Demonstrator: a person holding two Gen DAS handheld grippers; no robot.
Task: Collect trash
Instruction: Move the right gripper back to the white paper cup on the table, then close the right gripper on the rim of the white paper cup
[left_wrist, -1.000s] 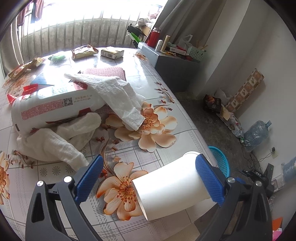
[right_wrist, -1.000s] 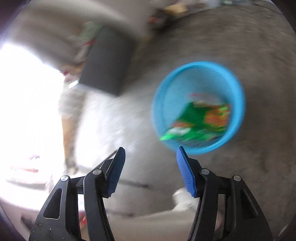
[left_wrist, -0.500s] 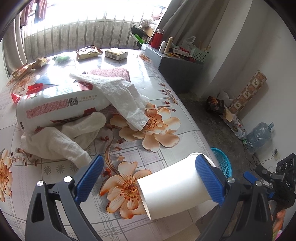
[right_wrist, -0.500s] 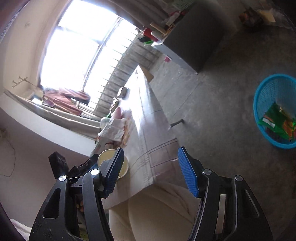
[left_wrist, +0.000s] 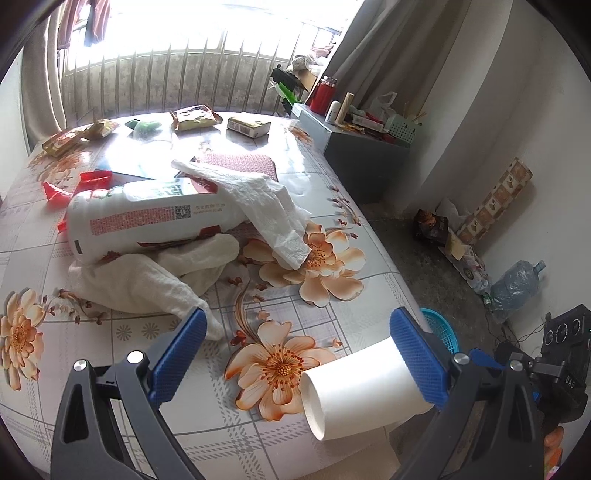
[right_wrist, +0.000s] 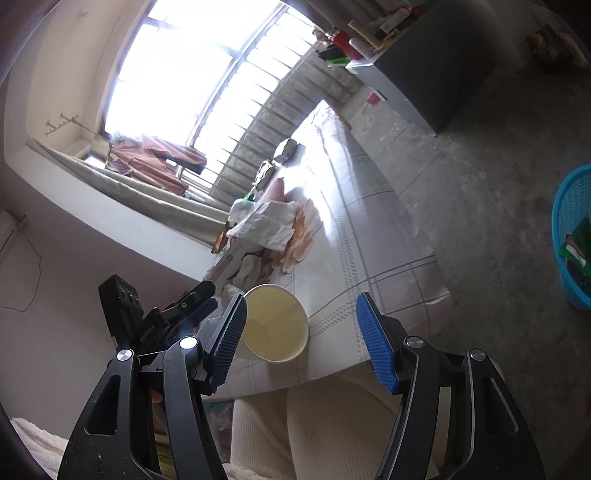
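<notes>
The white paper cup (left_wrist: 365, 391) lies on its side at the near edge of the flowered worktop (left_wrist: 295, 439). The right blue pad of the left tongs (left_wrist: 299, 356) covers the cup's closed end. It is hard to tell if that pad touches the cup or is only in front of it. The other pad is far from the cup, so the left tongs are wide and hold nothing. They point over the worktop toward the window.

From the right wrist view, the cup (right_wrist: 274, 325) shows its open, cream inside. The left pad of the right tongs (right_wrist: 301, 338) hides one edge of the cup. The right tongs are wide too, with nothing in them. They are tipped sideways and sit low beside the cup, off the worktop's edge. The left tongs (right_wrist: 192, 308) peek out just behind the cup, partly hidden and dark.

The round blue plastic basket (right_wrist: 572, 236) stands on the floor, well away from the cup. The picture edge cuts it off. Green wrappers (right_wrist: 576, 247) lie inside it. In the left wrist view only a small bit of the basket (left_wrist: 441, 330) shows, past the worktop's edge, just beyond the cup.

Farther from the cup, white cloths (left_wrist: 147, 277) lie crumpled under and over a big white packet with red print (left_wrist: 147, 221).
</notes>
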